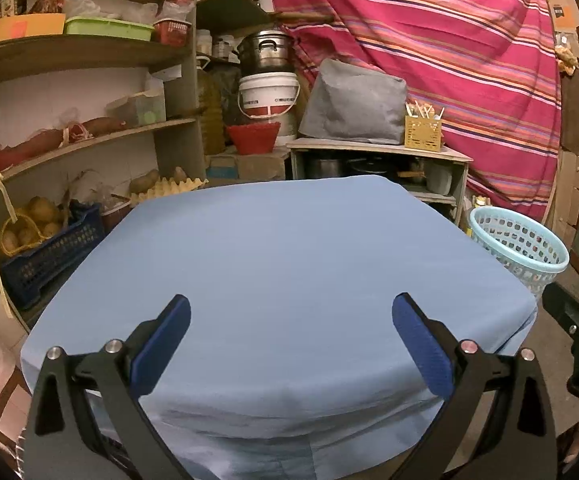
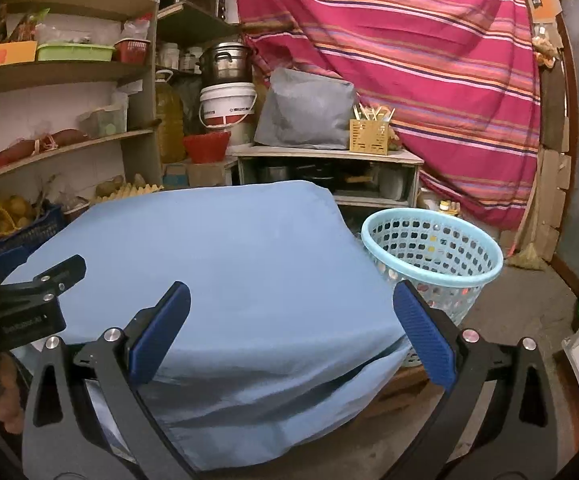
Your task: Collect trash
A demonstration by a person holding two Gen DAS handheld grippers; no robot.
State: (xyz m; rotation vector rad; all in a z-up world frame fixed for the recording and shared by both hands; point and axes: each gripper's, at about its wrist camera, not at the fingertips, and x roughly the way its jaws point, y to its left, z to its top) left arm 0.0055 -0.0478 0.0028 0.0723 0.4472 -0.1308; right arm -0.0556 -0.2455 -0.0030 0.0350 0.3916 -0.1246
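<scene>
Blue cloth both views; basket interior right-wrist only.

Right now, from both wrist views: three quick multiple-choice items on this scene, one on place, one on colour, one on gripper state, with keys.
1. Where does the laundry-style basket stand?
A. On the table
B. On the floor off the table's right side
C. On a shelf

2. What colour is the cloth over the table?
A. Light blue
B. Red striped
C. Green

3. How are the left gripper and the right gripper set?
A. Both shut
B. Left shut on trash, right open
C. Both open, holding nothing

Key:
1 B: its rim sits below the tabletop edge, past the right corner.
2 A: the cover is plain light blue; the striped cloth hangs behind.
3 C: each view shows blue pads spread wide with only cloth between them.
</scene>
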